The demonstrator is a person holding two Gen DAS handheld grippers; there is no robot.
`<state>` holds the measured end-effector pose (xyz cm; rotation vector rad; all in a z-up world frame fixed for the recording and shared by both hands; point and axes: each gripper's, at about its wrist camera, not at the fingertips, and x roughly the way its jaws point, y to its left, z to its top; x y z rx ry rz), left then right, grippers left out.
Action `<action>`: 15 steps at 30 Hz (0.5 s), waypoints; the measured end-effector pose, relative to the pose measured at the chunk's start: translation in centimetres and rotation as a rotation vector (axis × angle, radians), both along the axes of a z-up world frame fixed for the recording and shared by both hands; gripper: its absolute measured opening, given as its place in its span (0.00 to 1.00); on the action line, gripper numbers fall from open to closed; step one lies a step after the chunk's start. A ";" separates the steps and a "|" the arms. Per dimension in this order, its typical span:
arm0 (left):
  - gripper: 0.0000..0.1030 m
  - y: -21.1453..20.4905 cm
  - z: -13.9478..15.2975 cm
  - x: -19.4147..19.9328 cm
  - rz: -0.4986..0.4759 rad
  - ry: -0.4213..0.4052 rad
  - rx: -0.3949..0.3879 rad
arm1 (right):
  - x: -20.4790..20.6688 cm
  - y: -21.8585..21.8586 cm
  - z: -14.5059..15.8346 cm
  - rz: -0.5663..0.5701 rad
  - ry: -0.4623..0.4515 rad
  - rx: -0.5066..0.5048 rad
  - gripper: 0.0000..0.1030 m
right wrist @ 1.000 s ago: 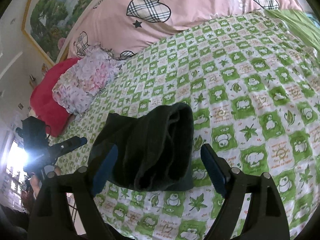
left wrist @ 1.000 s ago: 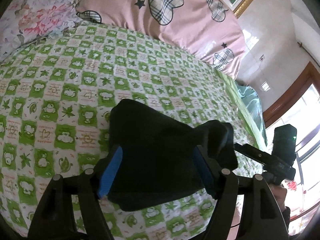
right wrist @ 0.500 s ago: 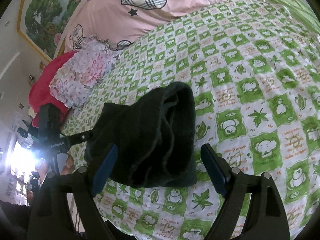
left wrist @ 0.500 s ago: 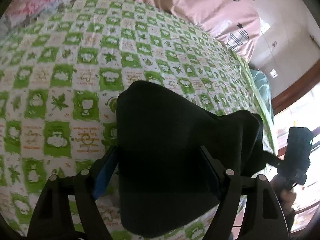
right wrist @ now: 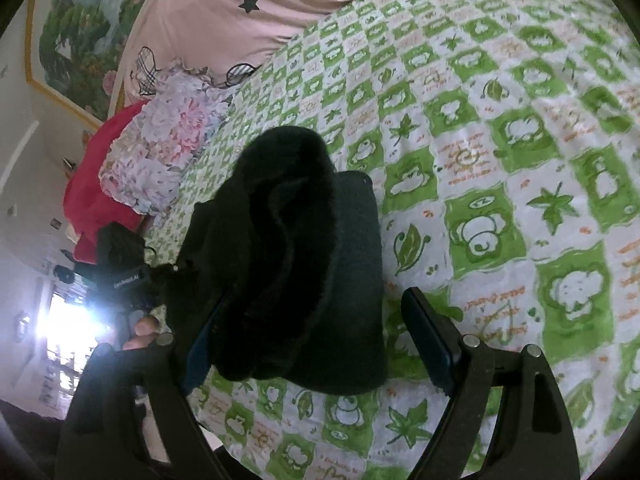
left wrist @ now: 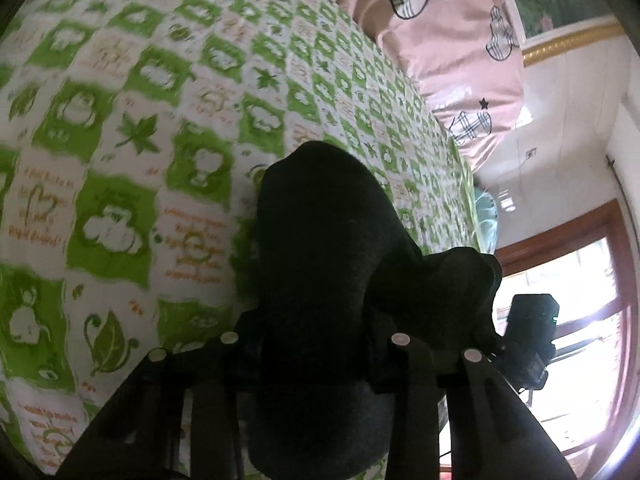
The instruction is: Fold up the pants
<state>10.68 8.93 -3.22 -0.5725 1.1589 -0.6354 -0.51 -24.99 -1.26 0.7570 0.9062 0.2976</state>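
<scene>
The black pants (left wrist: 328,248) lie folded in a thick bundle on the green-and-white checked bedsheet (left wrist: 120,128). My left gripper (left wrist: 316,344) is shut on the near end of the bundle, and the cloth hides its pads. In the right wrist view the pants (right wrist: 288,264) show their stacked layers. My right gripper (right wrist: 320,348) is open, with one blue pad (right wrist: 428,344) on each side of the bundle's near end. The left gripper (right wrist: 120,272) shows at the left there, and the right gripper (left wrist: 532,336) shows at the right in the left wrist view.
A pink duvet with plaid hearts (left wrist: 436,28) lies at the head of the bed. A floral pillow (right wrist: 168,140) and a red pillow (right wrist: 96,184) lie at the bed's left side. A window (left wrist: 580,320) with a wooden frame is beyond the bed edge.
My left gripper has moved in over the bundle and closed on it, from wide open a second ago. My right gripper has come closer and stays open around the pants.
</scene>
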 end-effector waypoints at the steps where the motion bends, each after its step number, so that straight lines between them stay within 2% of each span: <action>1: 0.34 0.1 -0.1 -0.1 0.001 0.001 -0.002 | 0.1 -0.1 -0.3 0.001 0.002 0.017 0.82; 3: 0.34 0.2 -0.2 -0.1 0.003 0.000 -0.004 | 0.1 -0.1 -0.5 0.001 0.003 0.035 0.78; 5: 0.34 0.1 -0.3 0.0 0.005 0.001 -0.004 | 0.2 -0.1 -0.9 0.012 0.014 0.069 0.59; 6: 0.34 0.1 -0.4 0.0 0.006 0.003 -0.007 | 0.2 -0.3 -1.1 0.003 0.021 0.084 0.57; 7: 0.33 0.1 -0.5 0.1 0.009 0.007 -0.014 | 0.1 -0.4 -1.1 0.003 0.017 0.089 0.50; 11: 0.31 -0.1 -0.2 -0.1 0.023 0.002 -0.018 | -0.4 -0.6 -0.9 -0.001 -0.015 0.133 0.43; 15: 0.29 -0.3 0.7 -0.6 0.030 -0.020 -0.004 | -0.6 -0.3 0.2 0.009 -0.056 0.122 0.41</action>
